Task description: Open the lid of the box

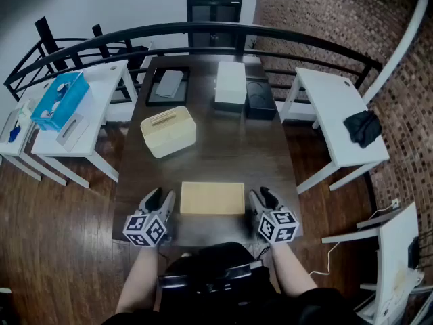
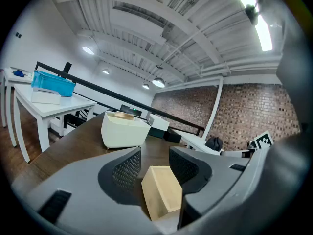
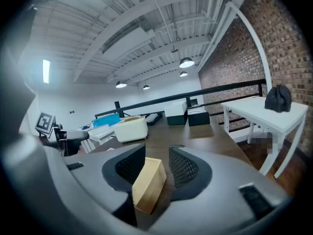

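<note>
A flat, light wooden box [image 1: 212, 198] lies shut near the front edge of the dark table [image 1: 223, 158]. My left gripper [image 1: 160, 200] rests just left of the box, jaws open and empty. My right gripper [image 1: 262, 199] sits just right of it, also open and empty. In the left gripper view the box [image 2: 162, 197] shows low between the open jaws of the left gripper [image 2: 155, 163], its end face toward me. In the right gripper view the box [image 3: 146, 185] lies slightly left of the gap of the right gripper [image 3: 156, 163]. No pad touches the box.
Behind the box stands a cream container [image 1: 168, 131] with a wooden top. Farther back are a white box [image 1: 231, 83], a black box [image 1: 260, 99] and a black tray [image 1: 168, 85]. White side tables flank the table, one with a blue bin [image 1: 61, 100], one with a black cloth [image 1: 362, 127].
</note>
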